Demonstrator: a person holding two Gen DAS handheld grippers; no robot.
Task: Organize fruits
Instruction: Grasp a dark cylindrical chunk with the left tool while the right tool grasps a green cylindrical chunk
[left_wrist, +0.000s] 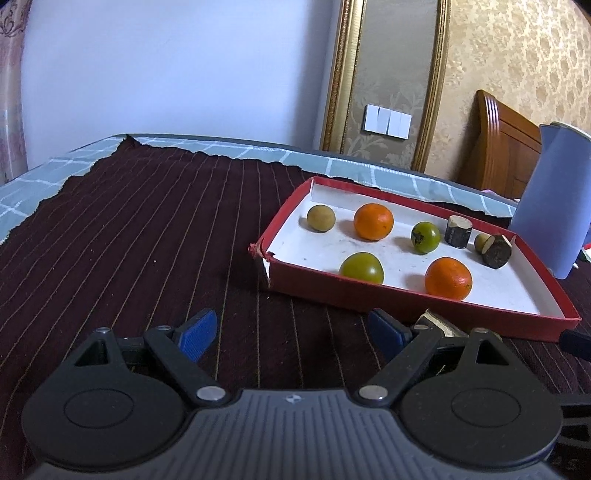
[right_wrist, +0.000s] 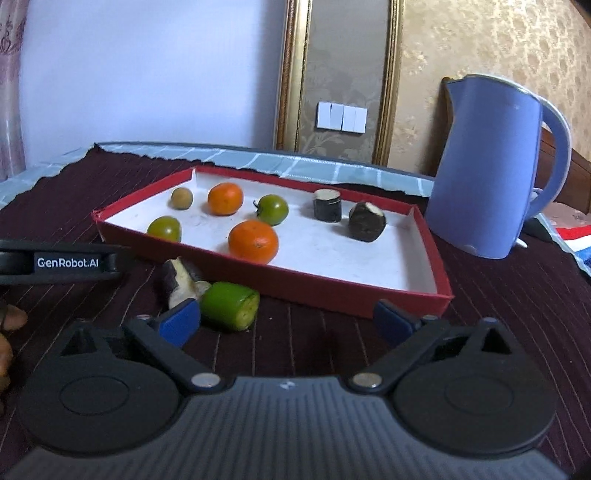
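A red tray (left_wrist: 369, 299) with a white floor holds two oranges (left_wrist: 373, 221), two green fruits (left_wrist: 361, 267), a small yellowish fruit (left_wrist: 321, 218) and two dark cut pieces (left_wrist: 458, 231). My left gripper (left_wrist: 292, 331) is open over the striped cloth, left of the tray's near corner, with nothing between its fingers. My right gripper (right_wrist: 286, 320) is open in front of the tray (right_wrist: 332, 291). A green cut piece (right_wrist: 231, 305) lies on the cloth just beyond its left fingertip. A dark-skinned pale piece (right_wrist: 181, 282) lies beside it.
A blue kettle (right_wrist: 495, 166) stands right of the tray. Dark striped cloth (left_wrist: 147, 240) covers a table with a checked sheet at the far edge. The left gripper's body (right_wrist: 66, 263) and a person's fingers (right_wrist: 11, 317) show at the left edge of the right wrist view.
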